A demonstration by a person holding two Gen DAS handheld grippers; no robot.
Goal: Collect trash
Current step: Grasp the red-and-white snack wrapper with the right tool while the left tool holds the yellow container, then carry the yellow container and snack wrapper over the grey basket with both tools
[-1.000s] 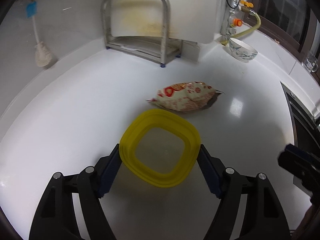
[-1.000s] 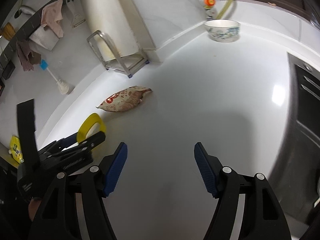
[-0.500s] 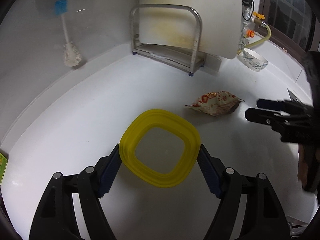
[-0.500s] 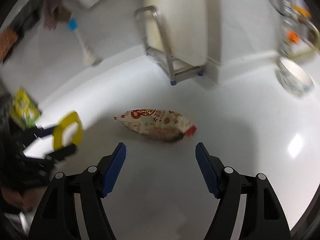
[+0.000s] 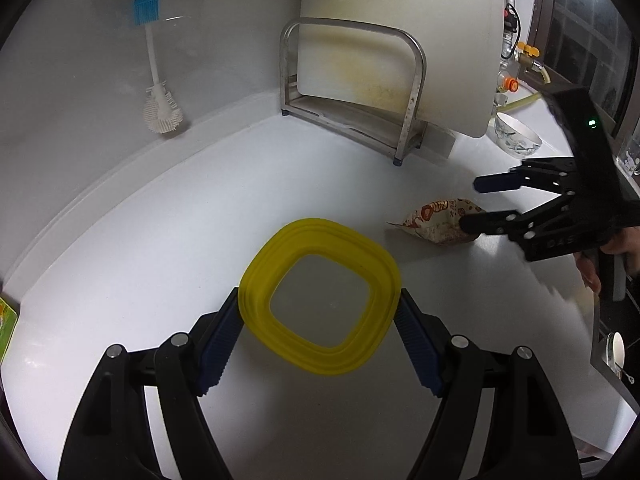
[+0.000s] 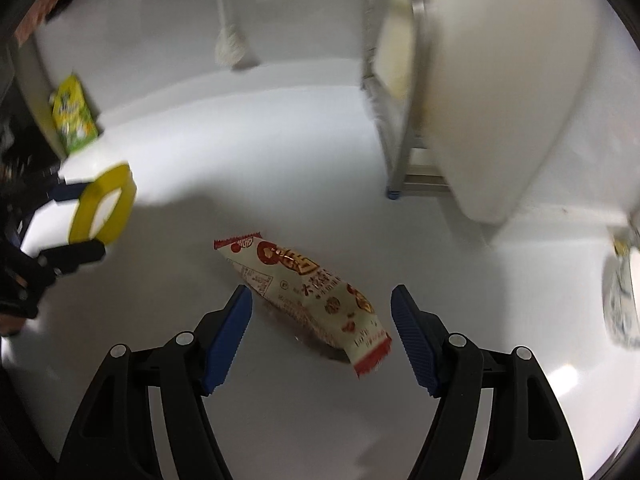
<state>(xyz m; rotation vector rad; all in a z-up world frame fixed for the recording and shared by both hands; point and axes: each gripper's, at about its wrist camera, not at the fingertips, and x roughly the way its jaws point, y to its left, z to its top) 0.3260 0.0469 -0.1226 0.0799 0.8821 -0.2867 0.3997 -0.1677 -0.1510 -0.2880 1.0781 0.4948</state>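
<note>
With its jaws clamped on the yellow container (image 5: 319,298), left gripper (image 5: 319,320) hovers over the white counter (image 5: 160,220); right gripper (image 6: 321,320) has jaws apart, straddling the snack wrapper (image 6: 304,284) lying flat there; metal rack (image 5: 352,84) stands beyond the wrapper.

Two handheld grippers, left gripper (image 5: 320,336) and right gripper (image 6: 322,332), share one build: glossy black plastic linkages, silver round pivot screws, ridged blue fingertip pads (image 6: 230,338). A green light glows on the right one. Bare skin of the right hand (image 5: 622,246) shows.
</note>
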